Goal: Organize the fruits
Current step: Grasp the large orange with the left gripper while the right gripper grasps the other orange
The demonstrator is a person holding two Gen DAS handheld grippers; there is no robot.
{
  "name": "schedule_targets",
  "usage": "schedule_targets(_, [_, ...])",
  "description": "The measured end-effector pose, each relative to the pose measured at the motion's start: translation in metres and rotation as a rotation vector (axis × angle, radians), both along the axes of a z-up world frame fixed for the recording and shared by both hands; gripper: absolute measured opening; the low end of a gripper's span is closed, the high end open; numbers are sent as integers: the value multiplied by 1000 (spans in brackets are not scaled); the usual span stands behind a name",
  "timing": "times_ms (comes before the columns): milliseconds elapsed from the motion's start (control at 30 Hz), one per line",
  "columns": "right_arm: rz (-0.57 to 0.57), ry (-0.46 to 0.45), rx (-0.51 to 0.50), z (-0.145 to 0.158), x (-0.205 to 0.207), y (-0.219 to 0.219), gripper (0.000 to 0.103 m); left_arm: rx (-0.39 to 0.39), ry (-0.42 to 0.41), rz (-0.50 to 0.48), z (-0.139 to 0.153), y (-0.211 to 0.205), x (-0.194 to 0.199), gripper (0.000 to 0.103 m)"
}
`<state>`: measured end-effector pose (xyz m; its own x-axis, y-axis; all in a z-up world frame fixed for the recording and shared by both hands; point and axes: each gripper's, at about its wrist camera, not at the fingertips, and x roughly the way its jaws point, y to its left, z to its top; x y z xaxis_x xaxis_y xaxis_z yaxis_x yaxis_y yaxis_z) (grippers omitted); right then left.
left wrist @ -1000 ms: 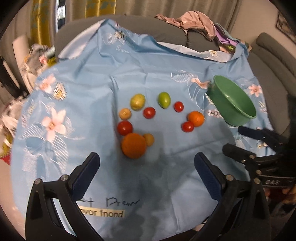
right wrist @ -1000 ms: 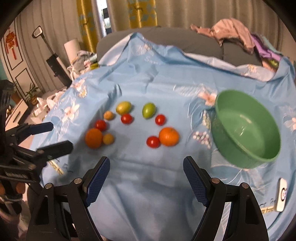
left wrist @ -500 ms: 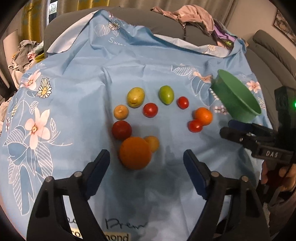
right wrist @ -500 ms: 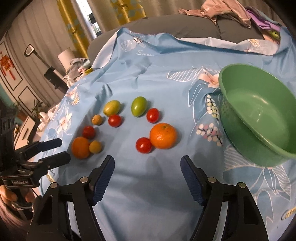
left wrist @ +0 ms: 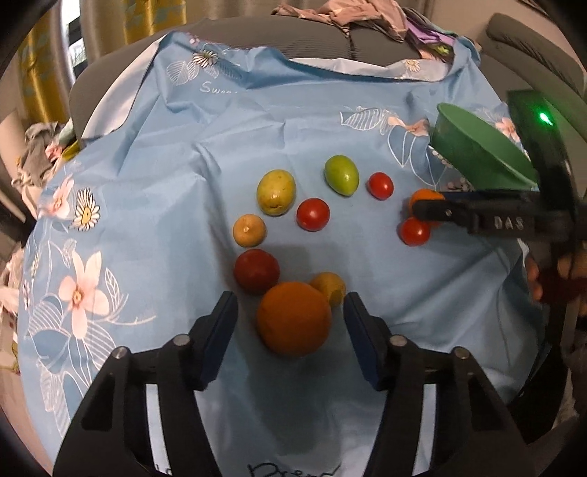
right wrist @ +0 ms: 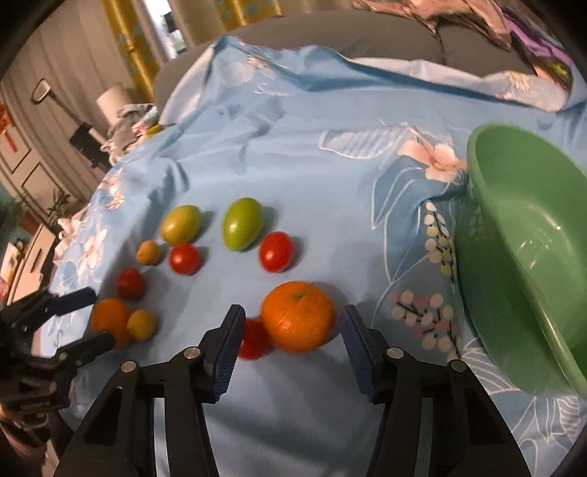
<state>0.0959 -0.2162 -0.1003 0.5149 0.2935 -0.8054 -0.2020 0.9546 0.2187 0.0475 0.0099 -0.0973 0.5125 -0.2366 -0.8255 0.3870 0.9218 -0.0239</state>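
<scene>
Several fruits lie on a blue flowered cloth (left wrist: 176,154). In the left wrist view my open left gripper (left wrist: 290,319) stands around a big orange (left wrist: 293,317), next to a small yellow fruit (left wrist: 328,288) and a dark red tomato (left wrist: 256,270). In the right wrist view my open right gripper (right wrist: 291,324) flanks another orange (right wrist: 298,315), with a red tomato (right wrist: 253,339) beside its left finger. A green fruit (right wrist: 243,223), a yellow-green fruit (right wrist: 181,224) and red tomatoes (right wrist: 276,251) lie beyond. Neither gripper holds anything.
A green bowl (right wrist: 532,279) stands empty at the right of the cloth; it also shows in the left wrist view (left wrist: 477,150). A grey sofa with clothes (left wrist: 348,22) is behind. The right gripper (left wrist: 429,211) crosses the left wrist view at the right.
Both grippers have moved forward and down toward the fruits. Each now has an orange between its open fingers. Nothing has been picked up.
</scene>
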Motion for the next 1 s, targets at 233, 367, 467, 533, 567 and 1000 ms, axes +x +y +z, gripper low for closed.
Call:
schedule_targets(233, [16, 25, -39, -7, 12, 5, 47, 126, -55, -75, -5, -14, -1, 54])
schedule_targets(367, [18, 11, -55, -8, 9, 6, 45, 174, -61, -118, -12, -19, -4, 45])
schedule_targets(467, [13, 11, -38, -8, 5, 2, 44, 139, -60, -100, -13, -11, -2, 44])
schedule_targets(533, [10, 11, -29, -7, 4, 2, 44, 89, -42, -83, -14, -6, 2, 44])
schedule_targets(567, [6, 9, -22, -7, 3, 1, 44, 77, -46, -80, -14, -7, 3, 44])
schedule_targets(1000, [13, -31, 39, 9, -18, -3, 44, -118, -45, -20, 13, -3, -4, 44])
